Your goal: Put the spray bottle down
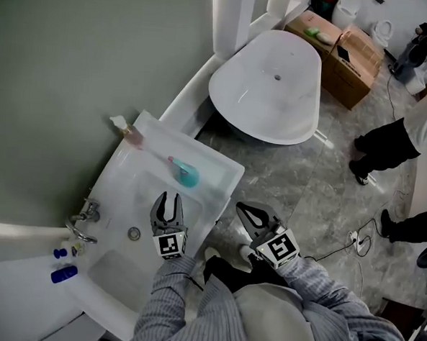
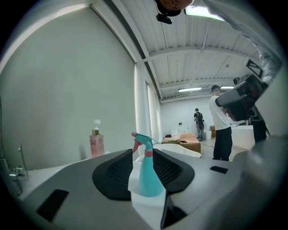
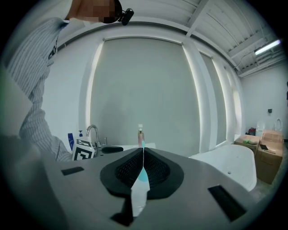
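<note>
A teal spray bottle with a pink trigger stands upright on the white washbasin's rim, on its far side. In the left gripper view the spray bottle shows between the jaws, which stand well apart and clear of it. My left gripper hovers open over the basin, short of the bottle. To its right, off the basin's edge and over the floor, my right gripper is shut with nothing in it. In the right gripper view a sliver of the teal bottle shows through the slit between the jaws.
A pink soap bottle stands at the basin's far corner by the wall. The faucet and blue bottles are at the left. A white bathtub, cardboard boxes and a standing person lie beyond.
</note>
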